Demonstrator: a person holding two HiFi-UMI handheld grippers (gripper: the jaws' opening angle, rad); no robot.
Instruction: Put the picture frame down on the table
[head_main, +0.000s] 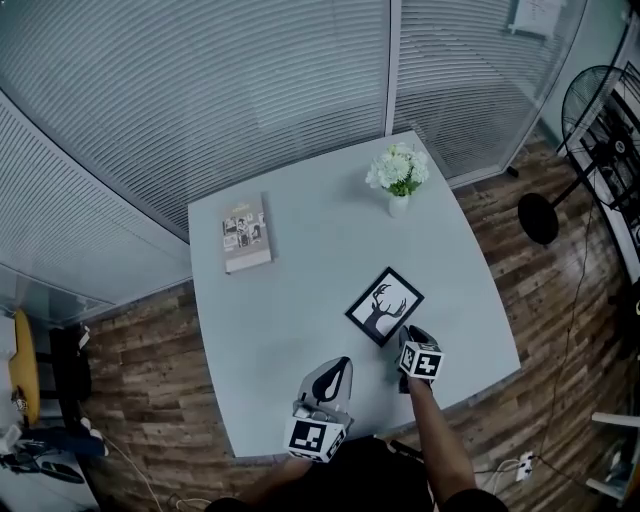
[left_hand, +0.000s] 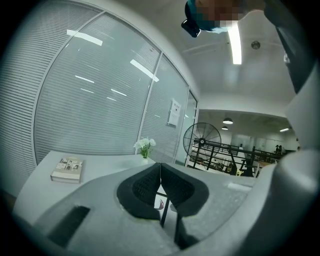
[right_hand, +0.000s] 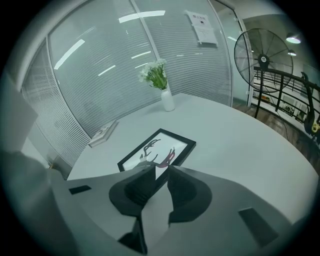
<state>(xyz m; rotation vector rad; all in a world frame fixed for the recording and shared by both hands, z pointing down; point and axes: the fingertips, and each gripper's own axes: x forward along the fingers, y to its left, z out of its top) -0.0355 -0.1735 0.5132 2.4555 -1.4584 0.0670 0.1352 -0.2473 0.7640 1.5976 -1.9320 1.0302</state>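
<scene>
The black picture frame (head_main: 385, 305) with a stag silhouette lies flat on the pale table (head_main: 300, 270), near its front right. My right gripper (head_main: 409, 336) sits at the frame's near right corner. In the right gripper view the jaws (right_hand: 161, 171) stand a little apart, and the frame (right_hand: 165, 146) shows just beyond and through the gap, with nothing pinched. My left gripper (head_main: 340, 366) hovers over the table's front edge, left of the frame. Its jaws (left_hand: 160, 167) meet at the tips and hold nothing.
A book (head_main: 246, 233) lies at the table's back left. A white vase of flowers (head_main: 398, 175) stands at the back right. Slatted glass walls close off the far side. A floor fan (head_main: 600, 110) and black cables are on the wood floor to the right.
</scene>
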